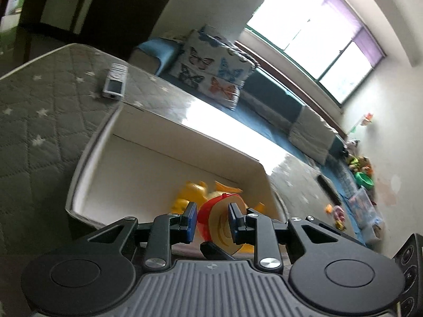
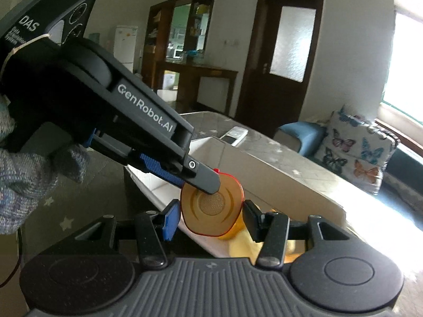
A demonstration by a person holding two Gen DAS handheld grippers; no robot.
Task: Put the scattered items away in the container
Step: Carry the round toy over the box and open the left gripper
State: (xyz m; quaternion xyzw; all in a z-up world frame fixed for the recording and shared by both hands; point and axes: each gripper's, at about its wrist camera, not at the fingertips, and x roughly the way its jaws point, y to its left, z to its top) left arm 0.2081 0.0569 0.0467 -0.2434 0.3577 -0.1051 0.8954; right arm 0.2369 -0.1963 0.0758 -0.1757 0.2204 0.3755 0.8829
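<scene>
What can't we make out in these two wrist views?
- Yellow toy in the white box: left wrist view, blurred, half hidden by the orange toy and the left gripper.
- Right gripper grip: right wrist view, pads flank the orange toy; contact unclear.
- Box floor: right wrist view, covered by both grippers.
- Clutter by the far wall: left wrist view, too small.

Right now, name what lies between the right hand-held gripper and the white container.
The orange red-rimmed toy, pinched by the left hand-held gripper, fills that stretch; the right wrist view shows it.
</scene>
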